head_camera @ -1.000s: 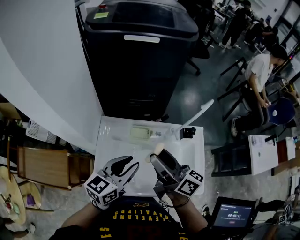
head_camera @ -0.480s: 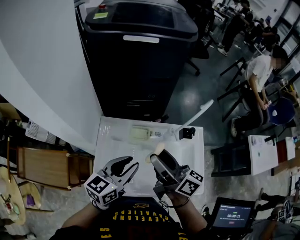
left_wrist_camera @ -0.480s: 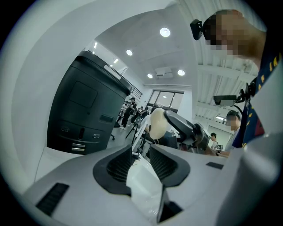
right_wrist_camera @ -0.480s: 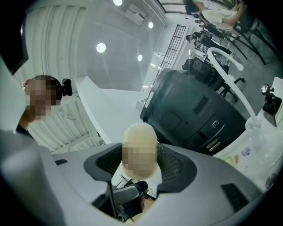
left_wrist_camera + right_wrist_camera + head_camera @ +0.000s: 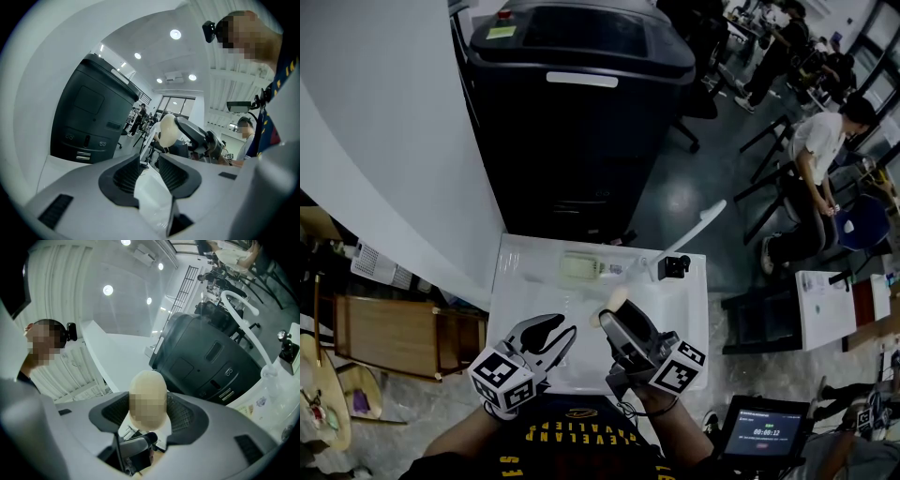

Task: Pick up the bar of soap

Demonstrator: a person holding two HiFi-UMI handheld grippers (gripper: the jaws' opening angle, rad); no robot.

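The bar of soap is a cream oval, held up over the white sink between the jaws of my right gripper, which is shut on it. In the right gripper view the soap stands upright between the ribbed pads. My left gripper hovers over the sink's front left, open and holding nothing. In the left gripper view its jaws stand apart, and the soap shows beyond them in the other gripper.
A pale green soap dish sits at the back of the sink. A white faucet rises at the back right beside a small black object. A large dark machine stands behind. People sit at the far right.
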